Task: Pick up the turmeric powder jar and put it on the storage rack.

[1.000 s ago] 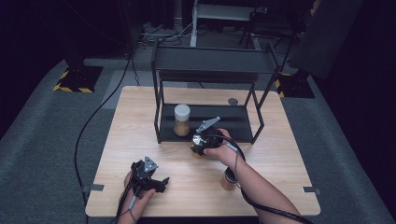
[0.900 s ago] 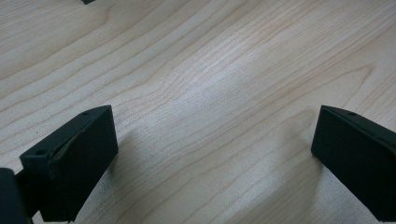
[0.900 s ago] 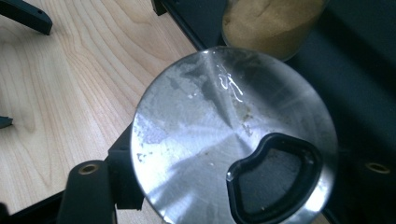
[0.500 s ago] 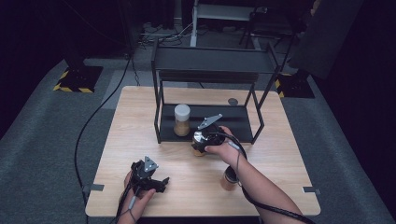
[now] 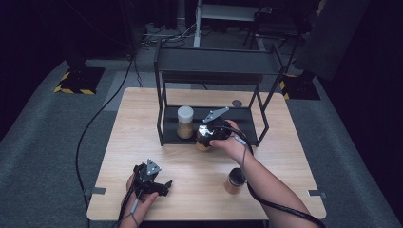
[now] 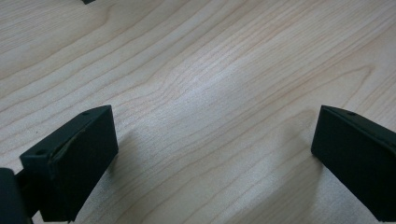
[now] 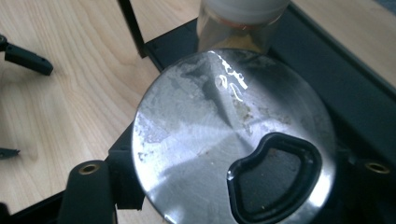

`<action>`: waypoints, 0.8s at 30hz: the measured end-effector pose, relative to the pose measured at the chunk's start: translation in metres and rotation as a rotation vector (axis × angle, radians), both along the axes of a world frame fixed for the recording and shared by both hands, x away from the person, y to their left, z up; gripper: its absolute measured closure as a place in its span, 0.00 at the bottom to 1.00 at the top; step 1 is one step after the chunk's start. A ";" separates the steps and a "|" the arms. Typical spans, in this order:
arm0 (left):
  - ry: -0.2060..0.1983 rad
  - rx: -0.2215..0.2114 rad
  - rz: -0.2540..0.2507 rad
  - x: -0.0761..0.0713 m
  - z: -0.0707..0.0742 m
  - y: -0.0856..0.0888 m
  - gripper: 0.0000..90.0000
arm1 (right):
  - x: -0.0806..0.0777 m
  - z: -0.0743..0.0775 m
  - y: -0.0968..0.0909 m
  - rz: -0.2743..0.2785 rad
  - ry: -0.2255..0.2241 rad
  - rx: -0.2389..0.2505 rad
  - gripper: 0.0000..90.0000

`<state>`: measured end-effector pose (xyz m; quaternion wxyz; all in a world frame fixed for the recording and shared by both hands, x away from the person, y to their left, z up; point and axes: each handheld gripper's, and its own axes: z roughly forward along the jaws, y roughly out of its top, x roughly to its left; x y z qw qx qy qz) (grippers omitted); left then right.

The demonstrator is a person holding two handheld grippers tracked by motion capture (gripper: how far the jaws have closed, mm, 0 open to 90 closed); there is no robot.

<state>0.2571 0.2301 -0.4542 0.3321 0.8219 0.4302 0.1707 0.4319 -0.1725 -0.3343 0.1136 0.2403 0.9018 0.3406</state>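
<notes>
Grippers work over a wooden table (image 5: 142, 123) that carries a black rack (image 5: 214, 61) at its far edge.

Left gripper (image 5: 154, 184): it sits near the front left corner of the table, held in the person's left hand (image 5: 138, 199). In the left gripper view its fingers (image 6: 70, 163) stand spread wide over bare wood, with nothing between them.

White-lid jar (image 5: 185, 122): it stands upright on the rack's bottom shelf (image 5: 247, 114), toward the shelf's left end. In the right gripper view it shows just beyond the held jar.

Steel-lid jar (image 5: 204, 138): it is at the front edge of the bottom shelf, just right of the white-lid jar and near it. Whether its base touches the shelf or the table cannot be told. In the right gripper view its round metal lid (image 7: 224, 140), with a black flip tab (image 7: 275, 172), lies between the black jaws.

Right gripper (image 5: 211, 135): its fingers (image 7: 88, 191) pinch the steel-lid jar from both sides. The right hand (image 5: 233, 145) grips it from the right.

Third jar (image 5: 235, 181): it stands on the table toward the front right, beside the right forearm, well apart from the rack.
</notes>
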 end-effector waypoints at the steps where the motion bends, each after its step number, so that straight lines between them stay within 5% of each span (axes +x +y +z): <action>1: 0.000 0.000 0.000 0.000 0.000 0.000 0.00 | 0.001 0.002 0.000 -0.001 -0.004 0.000 0.35; 8: 0.000 0.000 0.000 0.000 0.000 0.000 0.00 | 0.008 0.006 0.002 -0.032 -0.023 -0.002 0.36; 24: 0.000 0.000 -0.003 0.001 0.000 0.000 0.00 | 0.031 -0.015 0.007 -0.109 -0.019 -0.014 0.36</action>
